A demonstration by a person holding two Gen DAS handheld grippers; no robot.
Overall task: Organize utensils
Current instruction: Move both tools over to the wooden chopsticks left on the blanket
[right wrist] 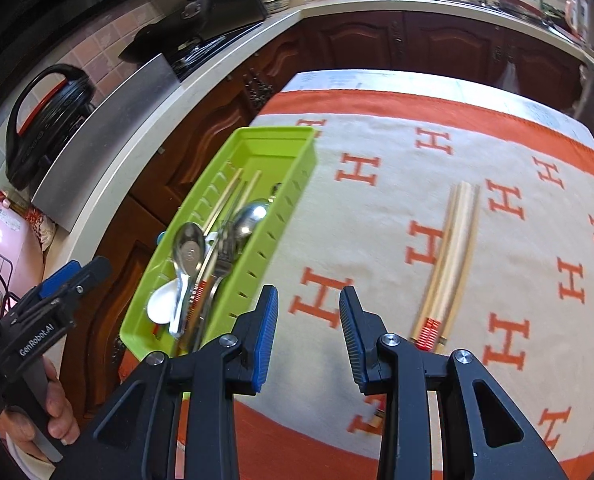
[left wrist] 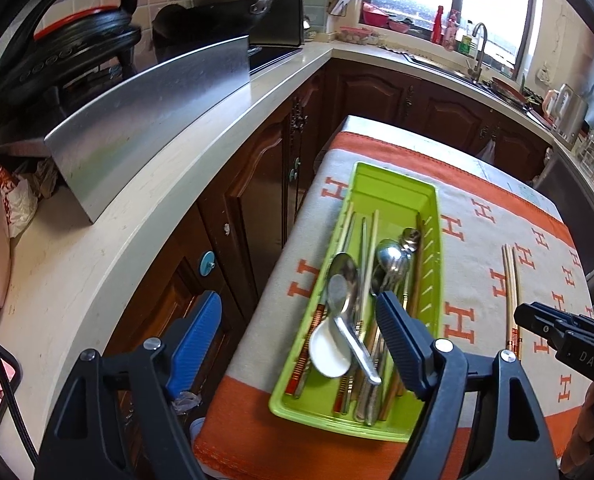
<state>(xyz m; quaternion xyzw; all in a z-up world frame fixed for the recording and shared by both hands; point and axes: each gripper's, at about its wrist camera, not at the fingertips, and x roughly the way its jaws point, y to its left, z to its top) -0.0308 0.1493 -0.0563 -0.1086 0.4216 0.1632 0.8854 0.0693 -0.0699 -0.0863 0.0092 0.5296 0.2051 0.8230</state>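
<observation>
Mostly done: spoons (left wrist: 343,280) and chopsticks fill the green tray (left wrist: 431,216) below the open, empty left gripper (left wrist: 297,340), while loose chopsticks (right wrist: 451,256) remain ahead-right of the half-open, empty right gripper (right wrist: 309,320).

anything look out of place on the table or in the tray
Yes: a bundle of wooden chopsticks lies loose on the cloth, apart from the green tray that holds the other utensils. Inside the tray, the spoons and chopsticks are piled crosswise rather than sorted.

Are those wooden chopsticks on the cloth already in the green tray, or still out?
Still out. The chopsticks lie on the patterned cloth, apart from the green tray, which already holds spoons and other chopsticks.
</observation>
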